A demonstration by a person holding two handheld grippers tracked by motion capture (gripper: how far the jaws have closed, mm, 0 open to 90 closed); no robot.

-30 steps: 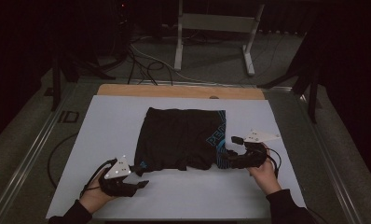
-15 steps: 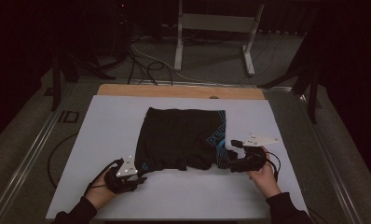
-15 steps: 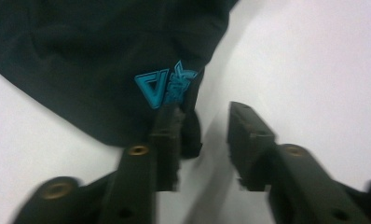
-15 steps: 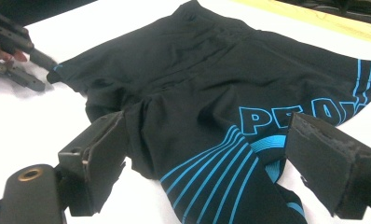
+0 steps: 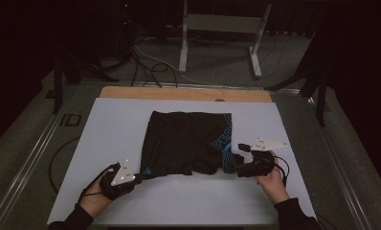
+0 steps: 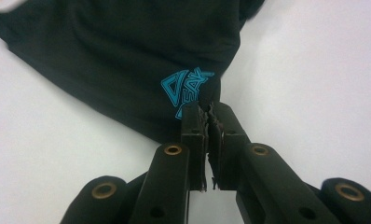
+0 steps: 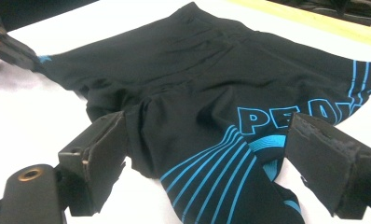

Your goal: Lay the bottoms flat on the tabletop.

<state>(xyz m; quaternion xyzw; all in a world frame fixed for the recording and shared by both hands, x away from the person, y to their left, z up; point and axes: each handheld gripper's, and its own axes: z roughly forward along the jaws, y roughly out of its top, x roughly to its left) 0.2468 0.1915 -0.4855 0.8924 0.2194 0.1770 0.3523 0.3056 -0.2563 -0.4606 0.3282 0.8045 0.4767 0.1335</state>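
L gripper [image 6: 207, 116] jaws pinch shorts [image 5: 186, 141] near-left corner; R gripper [image 7: 221, 158] jaws spread astride near-right hem.

My left hand [image 5: 96, 196] sits low at the near left, holding my left gripper [image 5: 140, 176] with its jaws pinched tight together, pointing to the right. My right hand [image 5: 271, 176] rests at the near right, and my right gripper [image 5: 232, 165] points leftward with its jaws spread wide apart. Both forearms come in from the bottom edge.
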